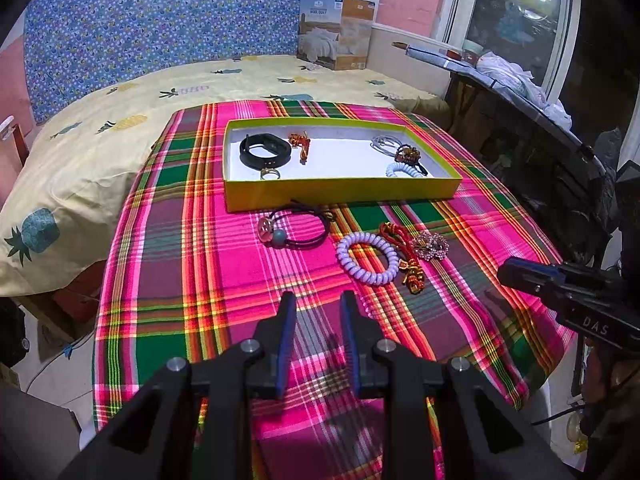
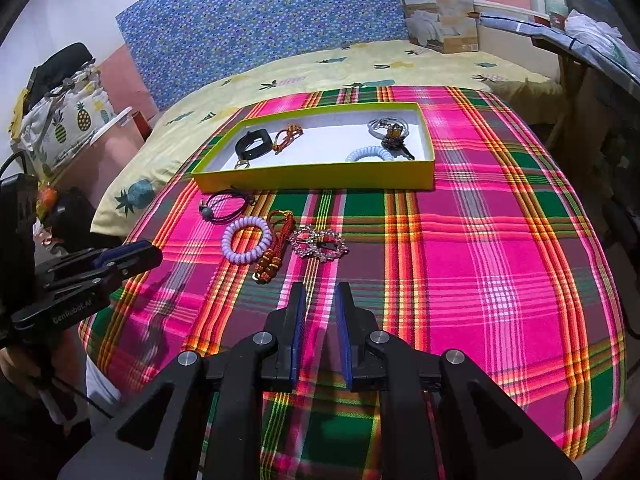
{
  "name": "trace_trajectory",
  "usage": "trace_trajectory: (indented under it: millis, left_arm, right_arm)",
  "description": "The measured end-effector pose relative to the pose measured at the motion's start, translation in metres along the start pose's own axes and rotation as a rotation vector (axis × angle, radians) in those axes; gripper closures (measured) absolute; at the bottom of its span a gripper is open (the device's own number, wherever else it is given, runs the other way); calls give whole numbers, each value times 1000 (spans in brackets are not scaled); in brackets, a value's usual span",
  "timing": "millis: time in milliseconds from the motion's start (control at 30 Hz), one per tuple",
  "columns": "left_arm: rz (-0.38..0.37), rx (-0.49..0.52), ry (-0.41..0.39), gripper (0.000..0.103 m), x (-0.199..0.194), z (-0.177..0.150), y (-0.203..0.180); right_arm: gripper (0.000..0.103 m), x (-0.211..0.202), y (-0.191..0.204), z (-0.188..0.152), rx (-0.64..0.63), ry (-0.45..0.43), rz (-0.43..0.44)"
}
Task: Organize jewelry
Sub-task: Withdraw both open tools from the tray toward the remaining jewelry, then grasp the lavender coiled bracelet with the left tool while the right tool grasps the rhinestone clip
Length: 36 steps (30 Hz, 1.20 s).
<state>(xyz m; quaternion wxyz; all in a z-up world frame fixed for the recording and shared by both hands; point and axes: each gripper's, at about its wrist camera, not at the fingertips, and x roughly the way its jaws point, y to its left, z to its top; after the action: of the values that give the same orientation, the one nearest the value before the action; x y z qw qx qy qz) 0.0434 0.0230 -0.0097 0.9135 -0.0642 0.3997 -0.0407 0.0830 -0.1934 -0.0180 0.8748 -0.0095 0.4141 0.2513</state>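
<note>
Yellow-green and shallow, the box (image 1: 344, 192) sits on the plaid cloth (image 1: 224, 280), already holding a black band (image 1: 264, 151), a gold ring (image 1: 270, 174), an orange knotted cord (image 1: 301, 145), a pale coil tie (image 1: 404, 170) and a dark amber clip (image 1: 407, 155). Just in front of it on the cloth lie a black bead bracelet (image 1: 296, 226), a lilac coil bracelet (image 1: 368, 258), a red tasselled cord (image 1: 404, 256) and a sparkly brooch (image 1: 430, 245), close together. Only the right wrist view catches the pineapple-print bag (image 2: 68, 128) off to the side; only the left view takes in the window (image 1: 516, 12). Now the tongs: the left gripper (image 1: 318, 300) hovers over bare cloth, jaws part-open, nothing between them. The right gripper (image 2: 319, 290) does likewise, its gap narrower, empty too.
</note>
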Motion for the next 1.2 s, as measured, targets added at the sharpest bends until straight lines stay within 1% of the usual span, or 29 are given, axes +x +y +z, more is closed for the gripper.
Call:
trace_trajectory:
  millis: [100,167,200,233,533,800,1100,1200]
  left_arm:
    - [-1,-2,2,80,2,1,0]
    - [-3,-6,3,80,4,2,2]
    - [-3,-8,3,80,5,2,2]
    - [-3,-9,4,80,6,2,3]
    - [-17,-20,21,79,17,7,5]
    - [-32,-25,33,79,29,13,5]
    - [-61,-8,60,79,45,21,-4]
    - [-75,-7,71,79,52,23,-7]
  right_arm:
    - [86,3,0,1,-11,4,2]
    - [72,6,-1,1,-16,5,3]
    - [61,7,-2,2,-17,5,4]
    - [59,8,-2,2,-19,5,5]
    - [59,20,-6,6,-32,19,-6]
    - [59,38,-10,14,-71,34,-8]
    - [59,58,-11,27,-150,46,17]
    - [59,62,-9,30,-177,51,43]
